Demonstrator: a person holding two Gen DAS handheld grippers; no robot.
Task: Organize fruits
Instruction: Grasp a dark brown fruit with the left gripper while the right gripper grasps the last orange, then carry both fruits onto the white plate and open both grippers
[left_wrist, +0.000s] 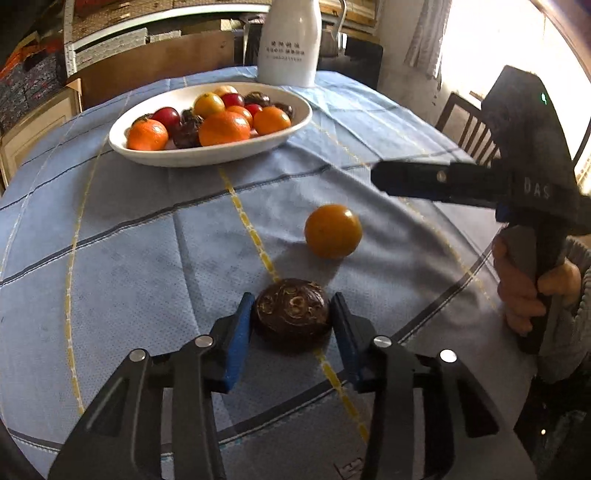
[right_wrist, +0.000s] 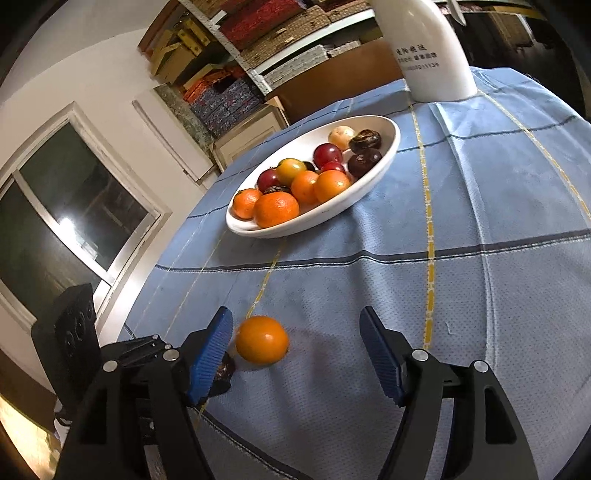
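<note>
A dark brown round fruit (left_wrist: 291, 309) lies on the blue tablecloth between the blue pads of my left gripper (left_wrist: 291, 314), which touch both its sides. A loose orange fruit (left_wrist: 333, 231) lies just beyond it. In the right wrist view that orange fruit (right_wrist: 262, 345) sits between the wide-open fingers of my right gripper (right_wrist: 295, 332), close to the left pad (right_wrist: 212, 350); the dark fruit (right_wrist: 224, 369) peeks out behind that pad. The white oval bowl (left_wrist: 295, 123) further back holds several orange, red and dark fruits; it also shows in the right wrist view (right_wrist: 376, 173).
A tall white bottle (left_wrist: 289, 44) stands behind the bowl at the table's far edge. My right gripper (left_wrist: 406, 179) reaches in from the right in the left wrist view, held by a hand (left_wrist: 524, 284). A chair (left_wrist: 467, 129) stands at the far right.
</note>
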